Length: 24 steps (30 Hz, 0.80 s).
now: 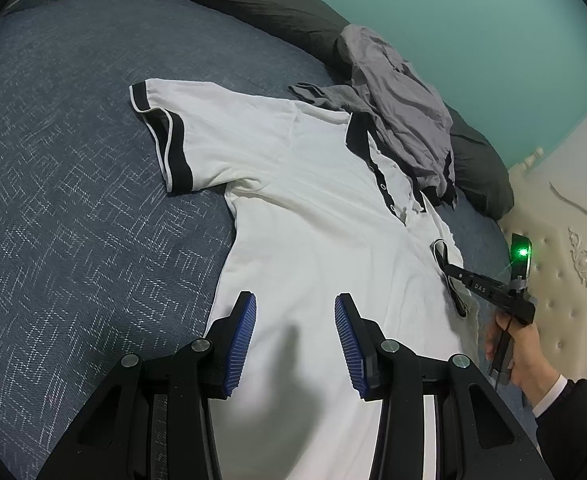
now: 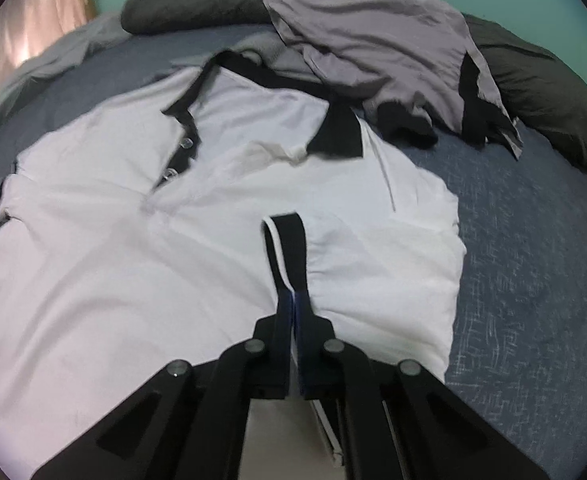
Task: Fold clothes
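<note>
On the right gripper (image 1: 445, 268) clamping the polo's cuff (image 2: 289, 248), "DAS" reads; left gripper (image 1: 295, 320) gapes.

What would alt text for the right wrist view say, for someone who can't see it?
The right gripper is shut on the black-banded sleeve cuff of a white polo shirt spread on a blue bedspread. A crumpled grey garment lies past the collar, with dark pillows behind.

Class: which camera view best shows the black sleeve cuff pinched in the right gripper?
The right wrist view: the right gripper shut on the black sleeve cuff, centred and close. The left wrist view shows that cuff small, at the edge.
</note>
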Each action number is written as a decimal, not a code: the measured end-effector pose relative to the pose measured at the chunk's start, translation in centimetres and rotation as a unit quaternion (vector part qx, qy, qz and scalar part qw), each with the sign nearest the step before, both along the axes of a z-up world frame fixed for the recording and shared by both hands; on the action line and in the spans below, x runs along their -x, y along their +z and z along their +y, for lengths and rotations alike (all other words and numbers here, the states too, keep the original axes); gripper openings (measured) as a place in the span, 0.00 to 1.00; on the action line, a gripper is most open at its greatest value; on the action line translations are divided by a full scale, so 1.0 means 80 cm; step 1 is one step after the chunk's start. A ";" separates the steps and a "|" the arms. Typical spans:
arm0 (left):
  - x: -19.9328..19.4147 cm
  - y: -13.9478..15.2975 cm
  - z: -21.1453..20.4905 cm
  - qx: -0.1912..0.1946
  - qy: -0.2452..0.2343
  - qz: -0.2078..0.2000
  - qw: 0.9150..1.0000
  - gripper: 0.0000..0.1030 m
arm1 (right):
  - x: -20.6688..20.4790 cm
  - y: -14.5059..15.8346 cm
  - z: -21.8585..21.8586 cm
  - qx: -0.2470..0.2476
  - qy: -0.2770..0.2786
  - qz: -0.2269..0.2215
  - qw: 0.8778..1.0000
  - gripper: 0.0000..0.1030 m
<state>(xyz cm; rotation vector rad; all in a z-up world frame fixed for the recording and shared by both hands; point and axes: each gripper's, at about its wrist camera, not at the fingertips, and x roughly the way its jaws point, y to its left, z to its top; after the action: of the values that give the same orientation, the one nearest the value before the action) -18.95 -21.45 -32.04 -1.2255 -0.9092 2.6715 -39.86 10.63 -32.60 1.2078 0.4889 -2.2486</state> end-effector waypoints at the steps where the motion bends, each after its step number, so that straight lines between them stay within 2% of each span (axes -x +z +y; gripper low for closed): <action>1: 0.000 0.000 -0.001 -0.001 0.000 0.000 1.000 0.44 | 0.001 0.001 0.002 0.004 -0.007 0.000 1.000 0.02; 3: 0.000 -0.001 -0.002 -0.002 0.001 -0.001 1.000 0.44 | -0.002 0.005 0.005 0.018 -0.016 0.009 1.000 0.05; 5: 0.001 -0.002 -0.002 -0.002 0.001 -0.002 1.000 0.44 | -0.005 0.009 0.004 0.029 -0.013 0.014 0.999 0.17; 6: 0.001 -0.001 -0.001 -0.002 0.001 -0.002 1.000 0.44 | -0.007 0.010 0.002 0.032 -0.009 0.016 0.999 0.32; 7: 0.001 -0.001 -0.001 -0.002 0.001 -0.001 1.000 0.44 | -0.007 0.011 -0.002 0.032 -0.004 0.017 0.999 0.37; 11: 0.001 -0.001 0.000 -0.001 0.001 0.000 1.000 0.44 | -0.001 0.008 -0.015 0.015 -0.004 0.025 1.000 0.37; 16: 0.000 -0.002 -0.002 -0.003 0.002 -0.001 1.000 0.44 | 0.012 0.005 -0.023 0.014 -0.033 0.032 0.999 0.37; 22: 0.000 -0.002 -0.004 -0.004 0.004 0.001 1.000 0.44 | 0.021 -0.006 -0.037 -0.013 -0.053 0.031 0.998 0.36; 23: 0.000 -0.002 -0.004 -0.005 0.004 0.001 1.000 0.44 | 0.021 -0.007 -0.038 -0.018 -0.052 0.033 0.998 0.33; 24: 0.000 -0.002 -0.004 -0.005 0.005 0.001 1.000 0.44 | 0.020 -0.008 -0.040 -0.023 -0.050 0.036 0.998 0.25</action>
<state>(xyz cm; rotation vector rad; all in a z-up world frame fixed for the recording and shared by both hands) -18.97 -21.80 -32.20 -1.2205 -0.9292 2.6711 -41.49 7.41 -33.27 1.2026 0.5211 -2.3842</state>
